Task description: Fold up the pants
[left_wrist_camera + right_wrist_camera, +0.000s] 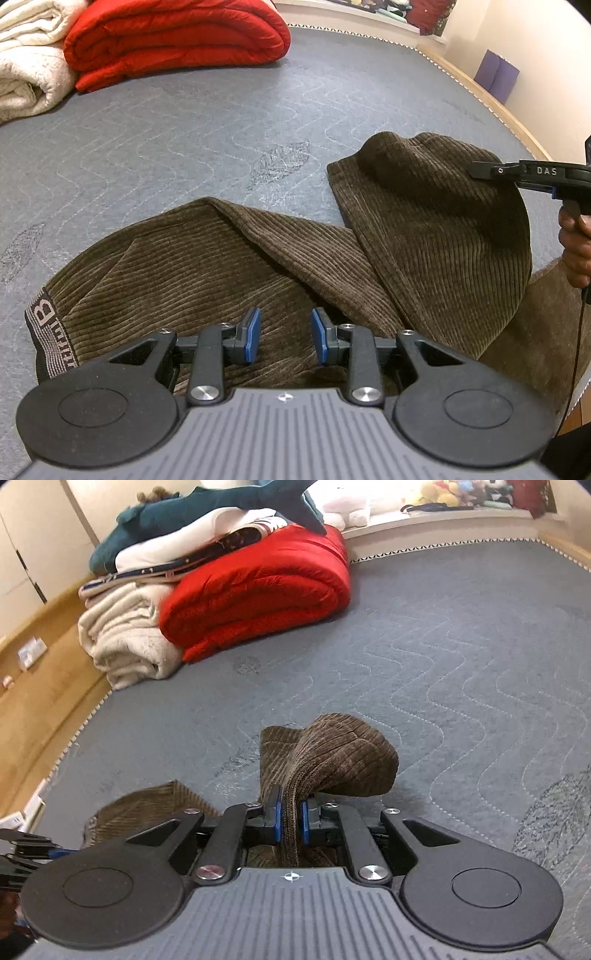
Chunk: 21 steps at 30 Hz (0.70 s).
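We have the brown corduroy pants (258, 258) spread on the grey mattress (184, 147) of the bed, toward its near edge, with the lettered waistband (44, 332) at the left. Our right tool (291, 821) is clamped tight on a bunched fold of a pant leg (332, 753), which stands clear of the mattress in a hump, presumably so we can carry it over the other leg. Our left tool (285, 334) hangs partly open over the seat area, pads (253, 332) apart with no cloth between them (likely ready to pin that end). The red quilt (177, 40) and cream blanket (26, 66) sit at the far corner, well apart.
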Each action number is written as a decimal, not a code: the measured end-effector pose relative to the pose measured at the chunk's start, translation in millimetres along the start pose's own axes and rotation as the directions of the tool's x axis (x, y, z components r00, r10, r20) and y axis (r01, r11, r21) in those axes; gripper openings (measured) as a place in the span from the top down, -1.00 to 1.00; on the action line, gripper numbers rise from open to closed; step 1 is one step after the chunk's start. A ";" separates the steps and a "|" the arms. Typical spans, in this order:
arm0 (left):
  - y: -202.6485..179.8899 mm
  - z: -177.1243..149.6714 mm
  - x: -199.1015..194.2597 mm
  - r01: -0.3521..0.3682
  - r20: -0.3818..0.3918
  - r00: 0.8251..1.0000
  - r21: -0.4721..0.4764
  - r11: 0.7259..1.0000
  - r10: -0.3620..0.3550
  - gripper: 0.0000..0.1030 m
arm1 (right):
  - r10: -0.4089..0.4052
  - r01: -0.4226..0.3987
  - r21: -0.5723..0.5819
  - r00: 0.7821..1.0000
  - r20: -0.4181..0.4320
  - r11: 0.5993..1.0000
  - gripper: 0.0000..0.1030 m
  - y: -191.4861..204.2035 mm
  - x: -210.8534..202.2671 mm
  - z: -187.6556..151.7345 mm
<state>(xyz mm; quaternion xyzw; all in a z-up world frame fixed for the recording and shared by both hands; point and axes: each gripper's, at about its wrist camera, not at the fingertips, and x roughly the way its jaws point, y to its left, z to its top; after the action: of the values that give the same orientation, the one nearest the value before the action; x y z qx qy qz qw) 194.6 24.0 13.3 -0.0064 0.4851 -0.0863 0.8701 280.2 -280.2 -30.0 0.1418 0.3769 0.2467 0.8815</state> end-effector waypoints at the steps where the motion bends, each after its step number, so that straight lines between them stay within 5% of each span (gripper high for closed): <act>1: -1.3 0.4 1.4 0.000 -0.001 1.000 0.002 1.000 0.000 0.35 | 0.009 -0.009 0.006 1.000 0.001 1.000 0.80 -1.0 -0.6 0.0; 8: -9.0 0.7 8.7 0.012 0.006 1.000 0.018 1.000 -0.012 0.35 | 0.068 -0.069 0.019 0.997 0.033 0.997 0.80 -6.5 -13.3 5.0; 11: -9.1 2.8 7.2 0.036 0.033 0.999 0.005 0.999 -0.036 0.35 | 0.106 -0.123 0.108 0.982 0.156 0.986 0.82 -21.9 -35.9 15.4; 13: -9.2 4.7 5.3 0.051 0.057 0.997 -0.010 0.999 -0.050 0.35 | 0.075 -0.170 0.240 0.930 0.360 0.956 0.82 -49.6 -66.4 20.2; 14: -8.7 5.9 4.8 0.067 0.065 0.996 -0.022 0.997 -0.066 0.35 | -0.011 -0.164 0.329 0.882 0.471 0.930 0.82 -67.3 -84.7 18.4; 15: -8.2 6.7 5.0 0.089 0.071 0.994 -0.036 0.995 -0.086 0.35 | -0.170 -0.137 0.465 0.811 0.559 0.874 0.82 -90.3 -105.4 10.8; 16: -8.4 7.5 5.5 0.105 0.074 0.992 -0.042 0.994 -0.101 0.35 | -0.326 -0.095 0.588 0.755 0.568 0.803 0.82 -108.3 -119.5 1.2; 18: -12.1 8.8 8.5 0.131 0.072 0.989 -0.032 0.991 -0.128 0.35 | -0.581 0.086 0.754 0.696 0.423 0.652 0.77 -137.1 -131.4 -16.1; 21: -26.3 9.5 19.3 0.167 0.035 0.985 0.014 0.986 -0.168 0.35 | -0.725 0.395 0.753 0.671 0.155 0.527 0.58 -158.7 -113.5 -29.3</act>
<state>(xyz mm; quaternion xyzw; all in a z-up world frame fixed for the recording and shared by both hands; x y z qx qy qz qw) 208.8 -5.6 4.6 -0.0441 0.4667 -0.1616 0.8684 243.4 -472.8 -51.5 0.3645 0.2476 -0.2521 0.8616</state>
